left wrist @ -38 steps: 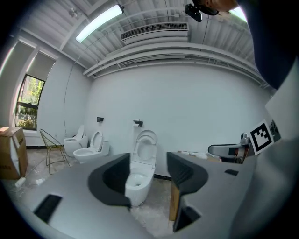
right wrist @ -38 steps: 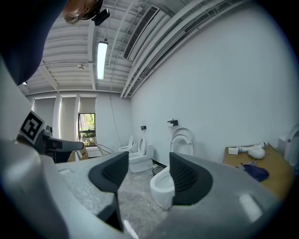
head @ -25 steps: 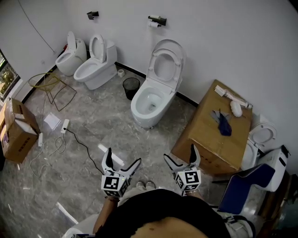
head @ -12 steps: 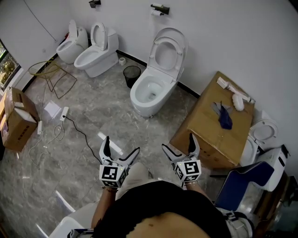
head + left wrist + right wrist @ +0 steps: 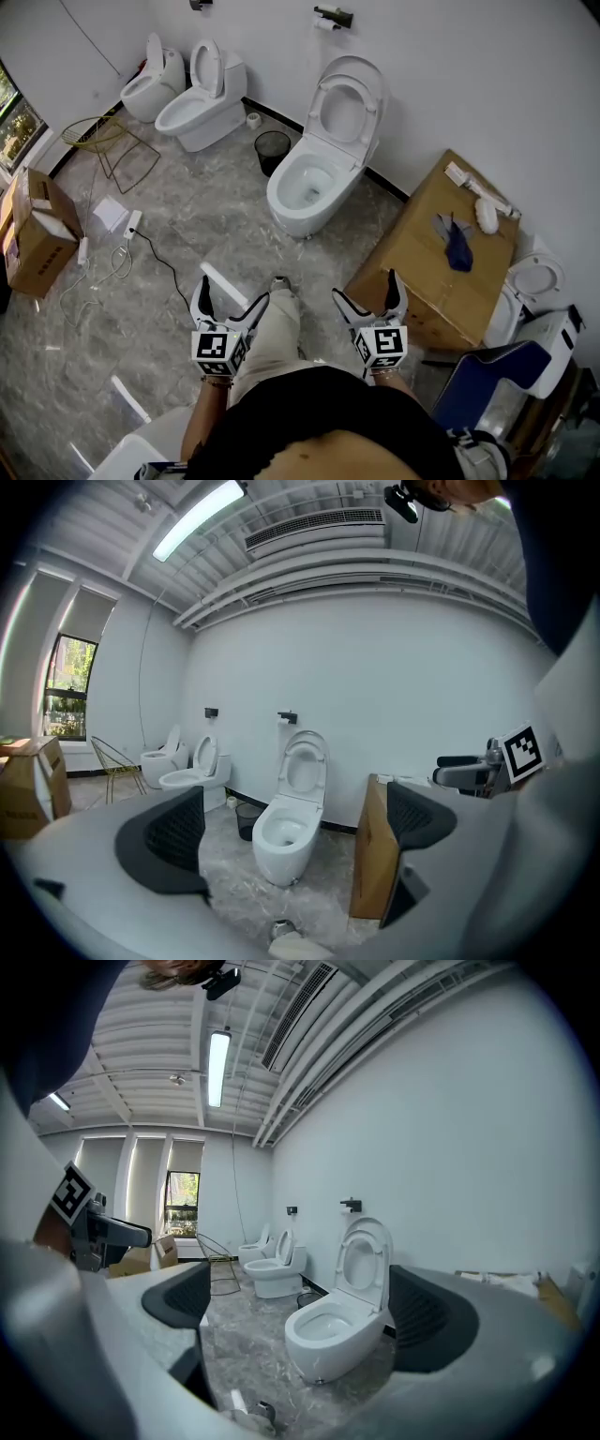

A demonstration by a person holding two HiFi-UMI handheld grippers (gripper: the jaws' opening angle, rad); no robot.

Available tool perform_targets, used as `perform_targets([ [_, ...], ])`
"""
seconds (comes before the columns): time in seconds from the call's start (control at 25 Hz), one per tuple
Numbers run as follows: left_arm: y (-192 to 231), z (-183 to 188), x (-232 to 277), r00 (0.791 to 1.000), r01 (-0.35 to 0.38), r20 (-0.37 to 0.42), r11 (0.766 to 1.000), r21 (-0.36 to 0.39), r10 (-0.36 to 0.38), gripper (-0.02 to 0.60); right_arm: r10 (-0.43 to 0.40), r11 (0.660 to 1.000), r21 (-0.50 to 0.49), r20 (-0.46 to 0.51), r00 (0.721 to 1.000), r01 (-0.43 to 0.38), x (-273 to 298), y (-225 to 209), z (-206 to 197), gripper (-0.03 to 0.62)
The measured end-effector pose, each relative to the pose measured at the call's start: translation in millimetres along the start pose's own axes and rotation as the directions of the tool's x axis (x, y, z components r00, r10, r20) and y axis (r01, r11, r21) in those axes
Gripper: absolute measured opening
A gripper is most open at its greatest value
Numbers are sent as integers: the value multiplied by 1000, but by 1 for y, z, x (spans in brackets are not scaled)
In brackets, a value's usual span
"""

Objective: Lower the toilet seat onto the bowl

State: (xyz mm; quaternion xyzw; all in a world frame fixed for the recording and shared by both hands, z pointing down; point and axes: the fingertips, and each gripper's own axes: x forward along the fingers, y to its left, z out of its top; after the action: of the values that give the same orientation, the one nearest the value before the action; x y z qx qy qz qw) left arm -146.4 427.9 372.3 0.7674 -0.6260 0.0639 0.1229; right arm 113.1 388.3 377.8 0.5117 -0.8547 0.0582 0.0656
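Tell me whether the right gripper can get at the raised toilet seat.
Probably not yet: the right gripper hangs near the person, with bare floor before the toilet seat. Nothing blocks the way.

The grey marble floor [image 5: 206, 206] carries an open toilet [image 5: 314, 183] against the wall, with a black waste bin [image 5: 273, 150] just beside it on its left and a small paper roll [image 5: 253, 120] a little farther that way. Well left of the open toilet stand two more toilets [image 5: 202, 103] and a gold wire stand [image 5: 108, 145], and left and in front of it lie a sheet of paper [image 5: 111, 214], a power strip [image 5: 131, 223] with its black cable [image 5: 164, 277], and a small cardboard box [image 5: 33, 234]. Right of the open toilet sits a large cardboard box [image 5: 436, 253], with another toilet [image 5: 525, 281] and a blue chair [image 5: 497, 380] beyond it.
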Motion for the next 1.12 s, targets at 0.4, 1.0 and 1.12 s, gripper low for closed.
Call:
perform_targets([
  [0.4, 35, 30, 82, 1000, 7, 3, 999, 33, -7, 577, -34, 999, -25, -7, 999, 33, 66, -25, 11, 581],
  [1.0, 112, 93, 234, 998, 51, 17, 994, 95, -53, 577, -131, 991, -8, -25, 991, 131, 222, -76, 50, 581],
  [1.12, 129, 103, 260, 999, 40, 29, 997, 73, -42, 577, -139, 990, -17, -27, 990, 139, 249, -83, 57, 581],
])
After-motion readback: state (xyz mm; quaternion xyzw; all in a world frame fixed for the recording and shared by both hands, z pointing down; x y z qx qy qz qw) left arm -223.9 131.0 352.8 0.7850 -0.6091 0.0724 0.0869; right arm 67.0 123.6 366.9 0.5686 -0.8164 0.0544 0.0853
